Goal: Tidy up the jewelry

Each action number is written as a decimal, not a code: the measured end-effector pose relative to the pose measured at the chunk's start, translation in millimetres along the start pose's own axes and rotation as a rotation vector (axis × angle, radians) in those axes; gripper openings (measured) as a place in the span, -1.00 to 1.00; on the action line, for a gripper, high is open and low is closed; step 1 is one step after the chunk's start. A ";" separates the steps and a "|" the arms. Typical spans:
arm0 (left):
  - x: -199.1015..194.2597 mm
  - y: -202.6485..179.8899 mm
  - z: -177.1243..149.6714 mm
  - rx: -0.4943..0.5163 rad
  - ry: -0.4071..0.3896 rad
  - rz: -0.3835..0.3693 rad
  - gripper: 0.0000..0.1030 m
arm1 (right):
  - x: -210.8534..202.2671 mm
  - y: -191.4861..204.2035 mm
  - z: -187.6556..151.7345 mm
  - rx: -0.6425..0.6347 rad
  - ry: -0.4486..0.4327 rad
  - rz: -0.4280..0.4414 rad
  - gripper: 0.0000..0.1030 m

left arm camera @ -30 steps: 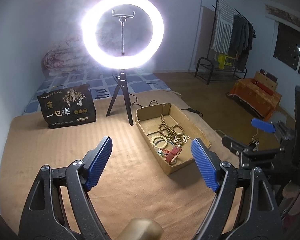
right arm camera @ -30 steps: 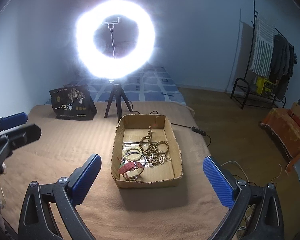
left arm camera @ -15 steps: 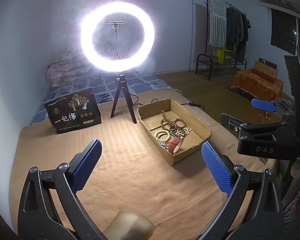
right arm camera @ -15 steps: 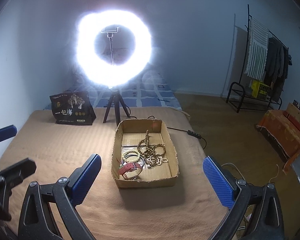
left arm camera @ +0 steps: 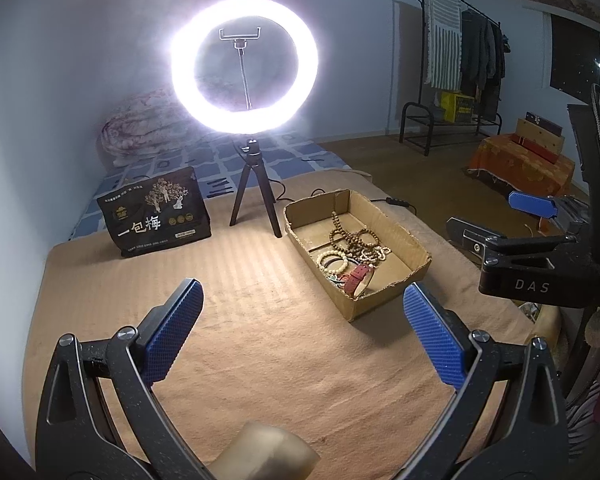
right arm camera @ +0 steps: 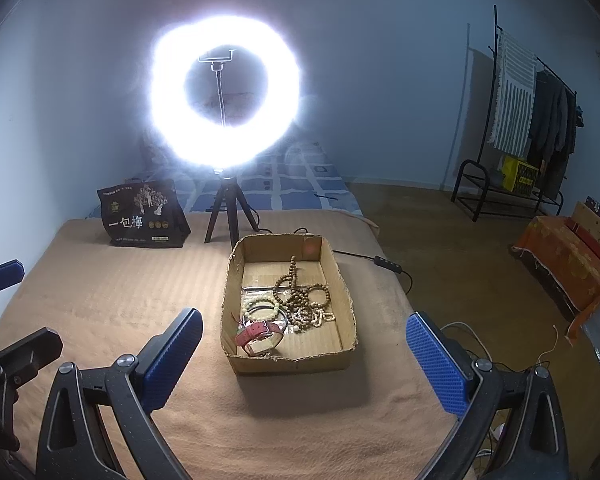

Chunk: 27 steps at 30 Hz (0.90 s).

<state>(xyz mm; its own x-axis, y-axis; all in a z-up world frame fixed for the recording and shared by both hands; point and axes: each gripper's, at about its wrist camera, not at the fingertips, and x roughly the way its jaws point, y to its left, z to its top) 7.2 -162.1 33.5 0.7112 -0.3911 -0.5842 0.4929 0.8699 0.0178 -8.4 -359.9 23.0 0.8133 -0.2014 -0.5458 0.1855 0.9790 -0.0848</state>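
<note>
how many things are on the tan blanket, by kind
Open brown cardboard box holding a tangle of jewelry: 1
Black printed paper bag: 1
Lit white ring light on a black tripod: 1
Total: 3
The jewelry in the box, brown wooden bead strings, pale bead bracelets and a red strap watch, overlaps too much to count.

A lit ring light (left arm camera: 244, 66) stands on a small black tripod (left arm camera: 254, 196) near the far edge of a tan blanket (left arm camera: 260, 352), throwing a bright glare on the pale blue walls (right arm camera: 380, 80). Behind it lies a blue checked sheet (right arm camera: 296, 188) with a rolled quilt (left arm camera: 140, 132). On the brown floor (right arm camera: 460, 248) at the right, a black clothes rack (right arm camera: 536, 120) holds hanging garments, near a dark window (left arm camera: 572, 56) and an orange-draped box (left arm camera: 520, 164).
</note>
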 end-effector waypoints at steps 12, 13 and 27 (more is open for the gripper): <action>0.8 0.4 -1.2 0.004 0.001 0.023 0.98 | 1.3 -5.3 0.8 0.016 0.004 -0.003 0.99; 0.7 1.1 -1.1 0.002 0.001 0.026 0.98 | 1.3 -5.5 0.8 0.014 0.004 -0.004 0.99; 0.0 4.5 -0.2 -0.006 -0.003 0.031 0.98 | 2.6 -4.6 0.2 0.005 0.015 0.000 0.99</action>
<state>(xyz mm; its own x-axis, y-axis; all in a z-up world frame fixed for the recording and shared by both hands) 9.3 -158.1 33.4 0.7276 -0.3643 -0.5813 0.4672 0.8836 0.0310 -7.0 -364.9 22.1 0.8052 -0.2005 -0.5581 0.1879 0.9789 -0.0806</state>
